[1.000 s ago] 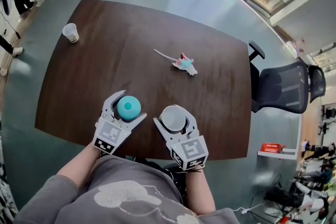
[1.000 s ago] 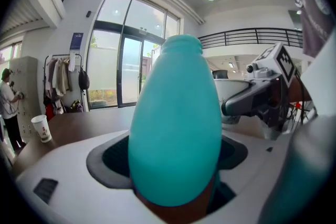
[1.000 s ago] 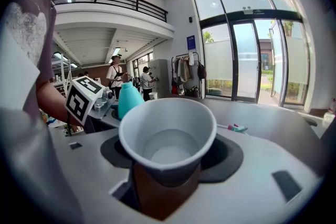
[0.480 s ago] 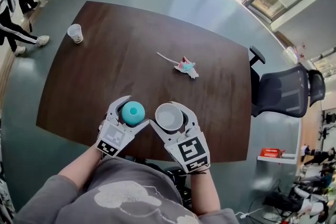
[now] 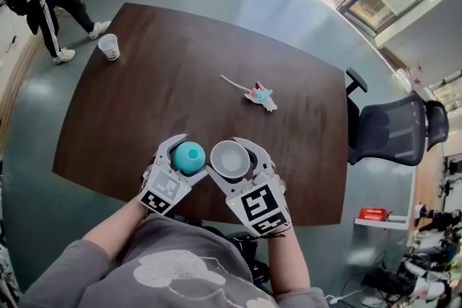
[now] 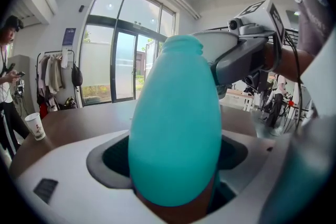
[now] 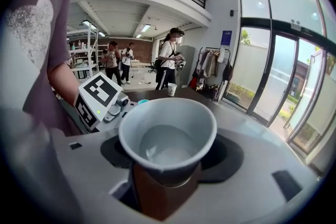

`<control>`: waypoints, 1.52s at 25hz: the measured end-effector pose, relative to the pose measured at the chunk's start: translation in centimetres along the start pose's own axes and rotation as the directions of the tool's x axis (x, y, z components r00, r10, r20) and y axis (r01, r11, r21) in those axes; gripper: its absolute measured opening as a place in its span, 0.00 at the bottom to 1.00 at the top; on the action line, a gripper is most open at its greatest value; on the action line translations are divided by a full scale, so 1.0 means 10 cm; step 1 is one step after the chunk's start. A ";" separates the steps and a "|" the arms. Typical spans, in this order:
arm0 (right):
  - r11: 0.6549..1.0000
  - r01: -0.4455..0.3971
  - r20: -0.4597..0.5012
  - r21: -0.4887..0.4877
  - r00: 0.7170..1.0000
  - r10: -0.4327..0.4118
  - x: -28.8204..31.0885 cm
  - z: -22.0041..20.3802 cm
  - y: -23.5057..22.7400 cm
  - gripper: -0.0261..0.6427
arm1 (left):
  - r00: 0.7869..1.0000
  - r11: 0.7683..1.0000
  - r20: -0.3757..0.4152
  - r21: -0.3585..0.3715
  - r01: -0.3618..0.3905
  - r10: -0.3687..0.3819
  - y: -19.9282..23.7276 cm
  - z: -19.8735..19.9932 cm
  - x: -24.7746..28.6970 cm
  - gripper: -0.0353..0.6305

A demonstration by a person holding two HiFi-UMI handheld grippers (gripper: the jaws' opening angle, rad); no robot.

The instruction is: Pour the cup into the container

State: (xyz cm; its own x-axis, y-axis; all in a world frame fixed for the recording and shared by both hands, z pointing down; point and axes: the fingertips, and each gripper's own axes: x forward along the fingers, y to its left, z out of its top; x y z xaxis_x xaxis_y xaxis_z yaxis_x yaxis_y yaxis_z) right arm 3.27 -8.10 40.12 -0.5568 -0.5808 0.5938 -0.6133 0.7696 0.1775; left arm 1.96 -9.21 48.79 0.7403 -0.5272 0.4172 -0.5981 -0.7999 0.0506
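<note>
Above the desk's point(image 5: 180, 68) near edge, our left gripper's point(image 5: 189, 156) jaws clamp the teal bottle point(image 6: 176, 123) and our right gripper's point(image 5: 229, 158) jaws clamp the cup point(image 7: 167, 131), water inside: pouring not yet begun.

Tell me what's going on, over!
Left gripper shut on teal container. Right gripper shut on grey cup, liquid inside, rim beside container's mouth. Nothing between them.
</note>
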 end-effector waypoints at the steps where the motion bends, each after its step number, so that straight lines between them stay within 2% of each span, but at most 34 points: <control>1: 1.000 -0.008 -0.016 -0.011 1.000 0.008 0.02 -0.01 0.02 0.48 | 1.000 1.000 -0.002 0.005 0.004 -0.004 -0.01 -0.02 0.01 0.70; 8: 0.993 -0.016 -0.113 -0.113 0.994 0.003 0.11 -0.03 0.07 0.48 | 0.999 1.000 -0.029 0.015 0.023 -0.023 -0.06 -0.14 0.05 0.70; 14: 0.980 0.001 -0.178 -0.198 0.983 -0.037 0.16 -0.05 0.06 0.48 | 0.998 0.999 -0.037 -0.003 0.041 -0.041 -0.09 -0.19 0.04 0.70; 18: 0.975 -0.001 -0.213 -0.221 0.976 -0.048 0.16 -0.06 0.06 0.48 | 0.998 0.999 -0.048 0.007 0.048 -0.047 -0.10 -0.23 0.05 0.70; 26: 0.952 0.006 -0.297 -0.305 0.949 -0.101 0.16 -0.12 -0.03 0.47 | 0.996 0.998 -0.059 0.020 0.066 -0.064 -0.11 -0.23 0.10 0.70; 38: 0.915 0.007 -0.372 -0.404 0.912 -0.171 0.14 -0.19 -0.07 0.47 | 0.994 0.996 -0.062 0.023 0.089 -0.088 -0.17 -0.24 0.17 0.70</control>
State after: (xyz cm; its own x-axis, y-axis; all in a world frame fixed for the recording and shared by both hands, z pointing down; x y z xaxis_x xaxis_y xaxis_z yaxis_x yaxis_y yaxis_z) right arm 3.94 -9.00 42.32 -0.1948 -0.5629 0.8032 -0.3390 0.8071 0.4834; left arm 3.56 -8.05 51.57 0.7695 -0.4359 0.4668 -0.5223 -0.8501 0.0671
